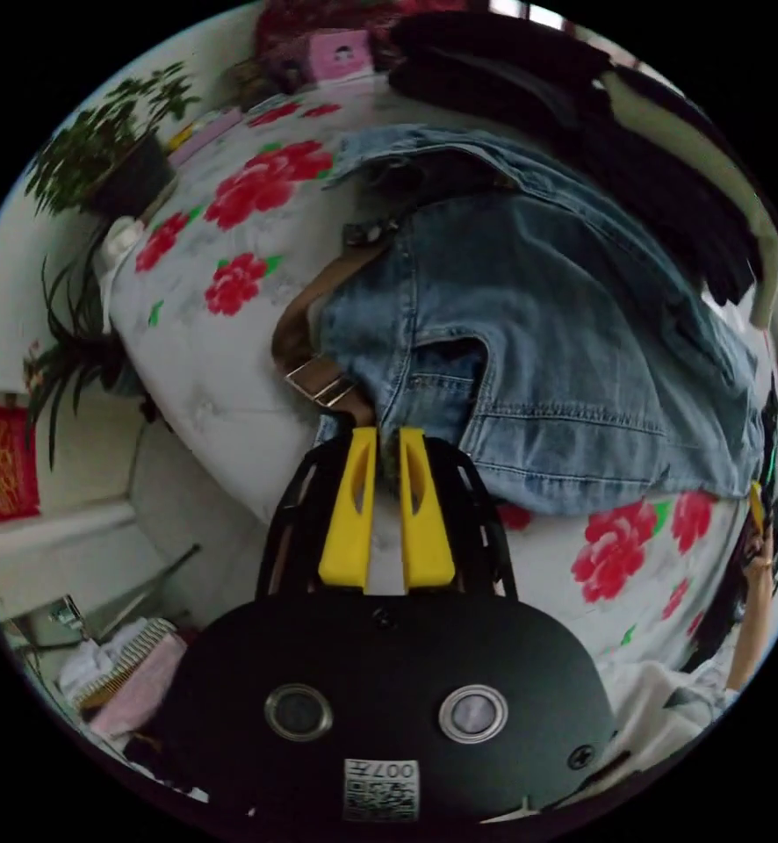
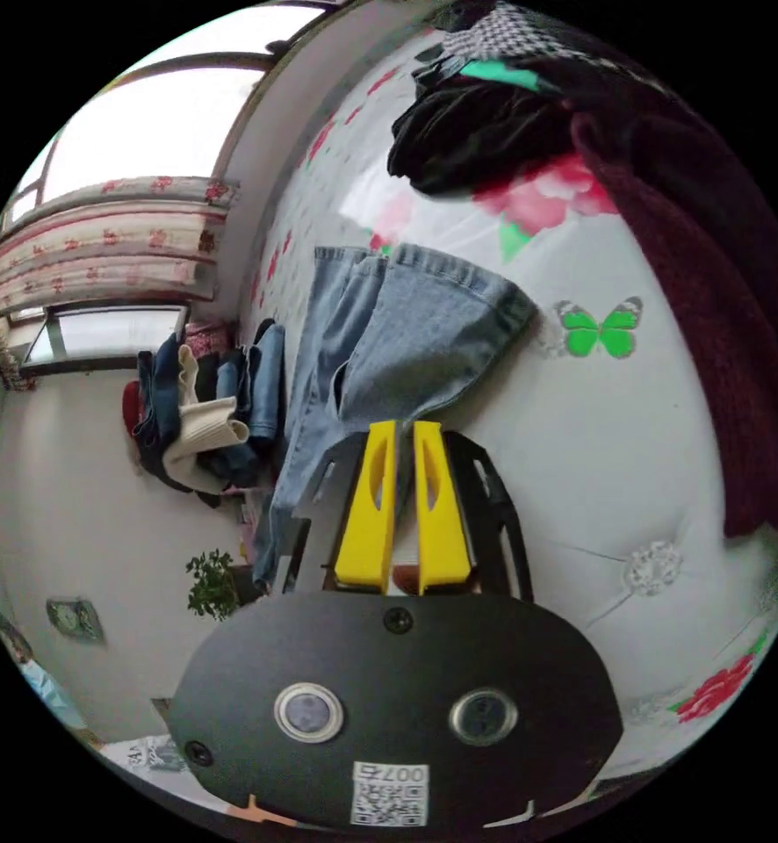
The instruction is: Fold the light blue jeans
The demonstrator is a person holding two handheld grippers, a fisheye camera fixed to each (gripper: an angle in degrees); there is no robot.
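Observation:
The light blue jeans (image 1: 547, 351) lie on a white bedsheet with red flowers (image 1: 231, 228), waist end toward my left gripper, a brown belt (image 1: 306, 351) with a metal buckle threaded through them. My left gripper (image 1: 387, 432) has its yellow jaws pressed together on the denim at the waistband edge. In the right gripper view the leg ends of the jeans (image 2: 407, 342) spread over the sheet (image 2: 600, 457). My right gripper (image 2: 405, 428) is shut on the denim of a leg, cloth pinched between the yellow jaws.
Dark clothes (image 1: 600, 114) lie piled beyond the jeans, with dark red and black garments (image 2: 670, 219) near the leg ends. A stack of folded clothes (image 2: 205, 413) sits by the window. Potted plants (image 1: 117, 149) stand past the bed's edge. A person's arm (image 1: 753, 606) shows at the right.

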